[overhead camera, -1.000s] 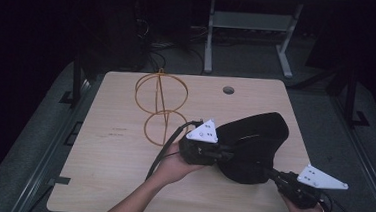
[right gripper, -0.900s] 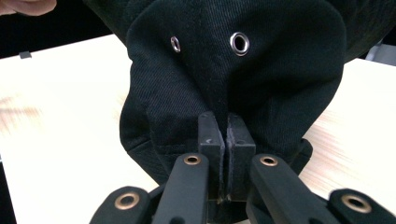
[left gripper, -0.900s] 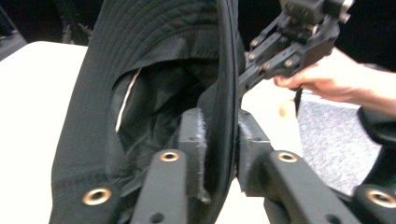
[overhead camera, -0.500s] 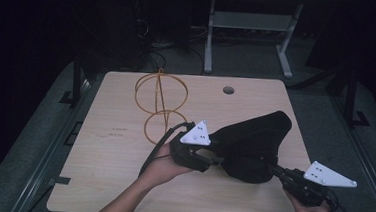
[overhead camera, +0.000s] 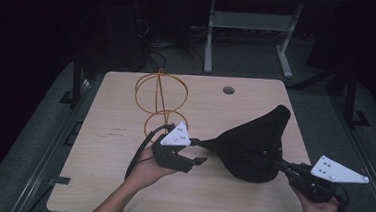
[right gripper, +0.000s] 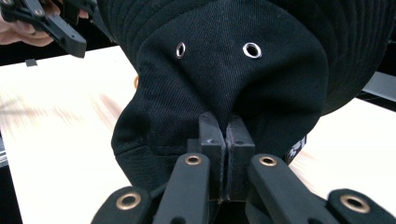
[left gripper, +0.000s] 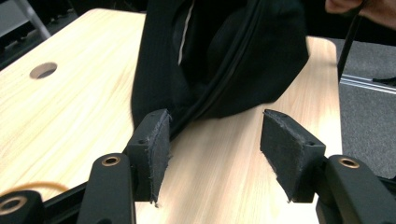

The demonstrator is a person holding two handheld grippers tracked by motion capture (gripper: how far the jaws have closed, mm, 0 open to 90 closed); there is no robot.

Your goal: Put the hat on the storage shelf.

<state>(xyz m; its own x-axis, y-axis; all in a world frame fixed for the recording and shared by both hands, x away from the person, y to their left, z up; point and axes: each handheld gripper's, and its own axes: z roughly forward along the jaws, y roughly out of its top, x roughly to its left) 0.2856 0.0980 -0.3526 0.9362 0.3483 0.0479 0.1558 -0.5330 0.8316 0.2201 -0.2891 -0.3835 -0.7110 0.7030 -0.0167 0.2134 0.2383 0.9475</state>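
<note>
With the right gripper [right gripper: 226, 135] fingers clamped on the hat [overhead camera: 253, 148] and the left gripper [left gripper: 215, 140] fingers just opened, empty, just short of its brim, the regrip needed a deeper bite above the worktop [overhead camera: 114, 131].

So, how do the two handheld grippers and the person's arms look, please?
Both the left gripper and the right gripper are black, each topped with a grey three-cornered plate dotted with small holes. Each has two black jaws with brass-coloured rivets at the joints and dark, rough, frayed pads. A black cable trails from the left one. The forearms are bare, with no sleeves in sight.
</note>
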